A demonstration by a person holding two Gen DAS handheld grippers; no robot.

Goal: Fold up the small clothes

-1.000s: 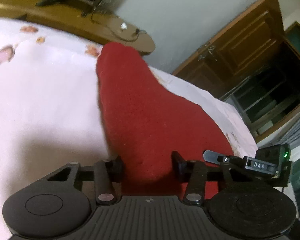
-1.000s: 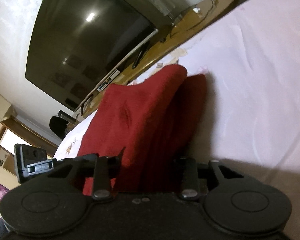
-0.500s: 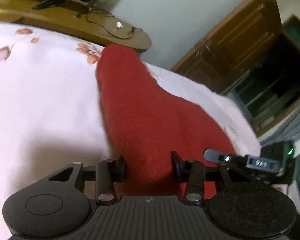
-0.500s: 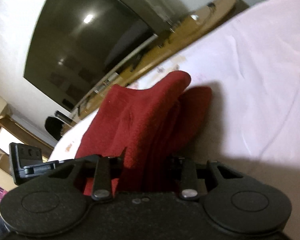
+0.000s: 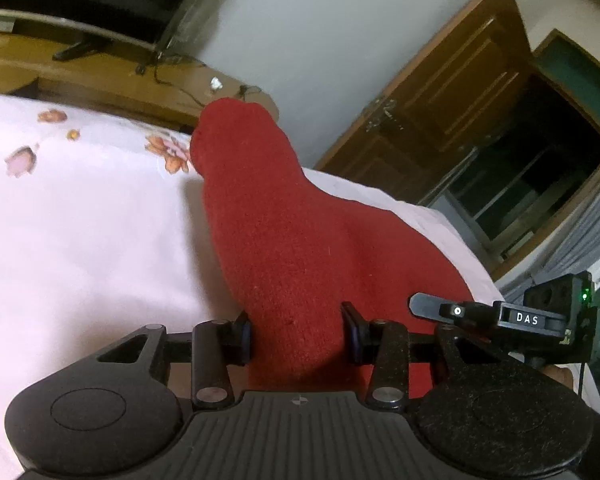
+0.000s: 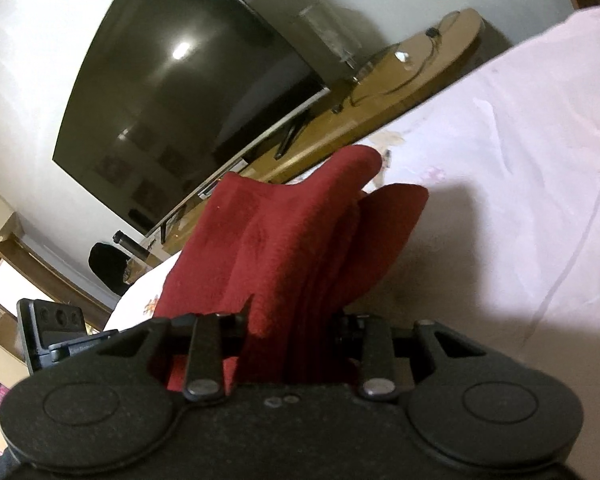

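A small red knitted garment hangs lifted above a pale pink flowered sheet. My left gripper is shut on one bunched edge of it, the cloth filling the gap between the black pads. In the right wrist view the same red garment droops in folds, and my right gripper is shut on another bunched edge. The other gripper shows at the right of the left wrist view. The garment's lower part is hidden behind its own folds.
A wooden TV bench with cables runs along the bed's far side, with a big dark television above it. A brown wooden door and a dark doorway stand at the right. The sheet spreads wide to the right.
Both grippers have risen with the red garment; its far end now hangs higher against the bench and wall. Both grips on the cloth are unchanged.
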